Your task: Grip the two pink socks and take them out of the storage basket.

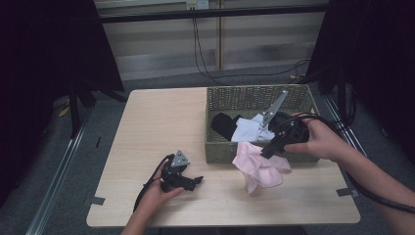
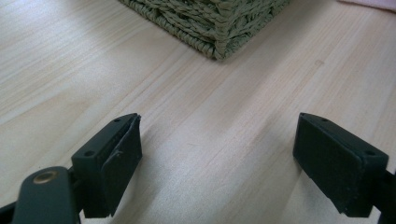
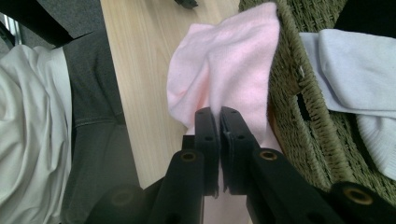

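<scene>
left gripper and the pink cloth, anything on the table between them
Nothing: in the high view bare tabletop runs from the left gripper, jaws open, to the pink cloth pinched in the right gripper. The wicker basket sits behind that stretch.

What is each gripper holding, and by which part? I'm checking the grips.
The right gripper is shut on the pink cloth, pinching a fold of it beside the wicker basket. The left gripper stands open over the table, holding nothing.

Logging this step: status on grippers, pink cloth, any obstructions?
Right gripper shut on pink cloth, which hangs at the basket front wall. Left gripper open, low over the table. Nothing in the way.
</scene>
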A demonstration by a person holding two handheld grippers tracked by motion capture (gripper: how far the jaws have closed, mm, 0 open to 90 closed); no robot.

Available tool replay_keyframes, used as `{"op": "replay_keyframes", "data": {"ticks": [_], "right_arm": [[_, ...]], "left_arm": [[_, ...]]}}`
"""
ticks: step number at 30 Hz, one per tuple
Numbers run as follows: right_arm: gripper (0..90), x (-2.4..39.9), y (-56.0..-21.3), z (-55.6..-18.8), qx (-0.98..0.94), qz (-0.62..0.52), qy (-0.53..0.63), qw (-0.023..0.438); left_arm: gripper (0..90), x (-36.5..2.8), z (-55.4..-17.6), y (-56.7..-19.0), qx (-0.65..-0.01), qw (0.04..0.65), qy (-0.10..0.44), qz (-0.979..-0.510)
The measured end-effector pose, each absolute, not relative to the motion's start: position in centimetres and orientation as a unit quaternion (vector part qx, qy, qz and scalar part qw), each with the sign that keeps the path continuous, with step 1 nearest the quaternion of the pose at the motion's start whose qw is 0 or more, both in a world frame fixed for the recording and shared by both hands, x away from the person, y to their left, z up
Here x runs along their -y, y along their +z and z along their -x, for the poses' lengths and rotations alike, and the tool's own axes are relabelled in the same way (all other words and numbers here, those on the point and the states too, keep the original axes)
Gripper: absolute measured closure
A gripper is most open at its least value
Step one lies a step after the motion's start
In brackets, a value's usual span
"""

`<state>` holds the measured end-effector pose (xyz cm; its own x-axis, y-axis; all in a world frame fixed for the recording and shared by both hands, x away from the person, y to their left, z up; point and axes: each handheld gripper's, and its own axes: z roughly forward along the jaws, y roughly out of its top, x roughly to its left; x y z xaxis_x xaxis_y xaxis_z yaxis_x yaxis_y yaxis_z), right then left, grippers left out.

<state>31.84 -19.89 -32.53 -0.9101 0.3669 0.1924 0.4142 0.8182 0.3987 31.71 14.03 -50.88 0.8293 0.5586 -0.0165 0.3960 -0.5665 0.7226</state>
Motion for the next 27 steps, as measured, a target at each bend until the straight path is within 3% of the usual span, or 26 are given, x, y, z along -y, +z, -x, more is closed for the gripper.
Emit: {"op": "replay_keyframes", "data": {"ticks": [6, 14, 27], "right_arm": [[85.6, 19.6, -33.4, -31.7, 0.953, 0.203, -0.216, 0.055], [70.7, 19.4, -34.3, -31.6, 0.953, 0.208, -0.215, 0.053], [55.3, 19.8, -35.2, -31.5, 0.952, 0.214, -0.214, 0.05]], "left_arm": [[15.0, -14.1, -31.7, -50.9, -0.27, 0.377, 0.112, -0.879], [15.0, -14.0, -31.7, -50.9, -0.272, 0.379, 0.108, -0.878], [15.0, -14.0, -31.7, -50.9, -0.272, 0.379, 0.107, -0.878]]}}
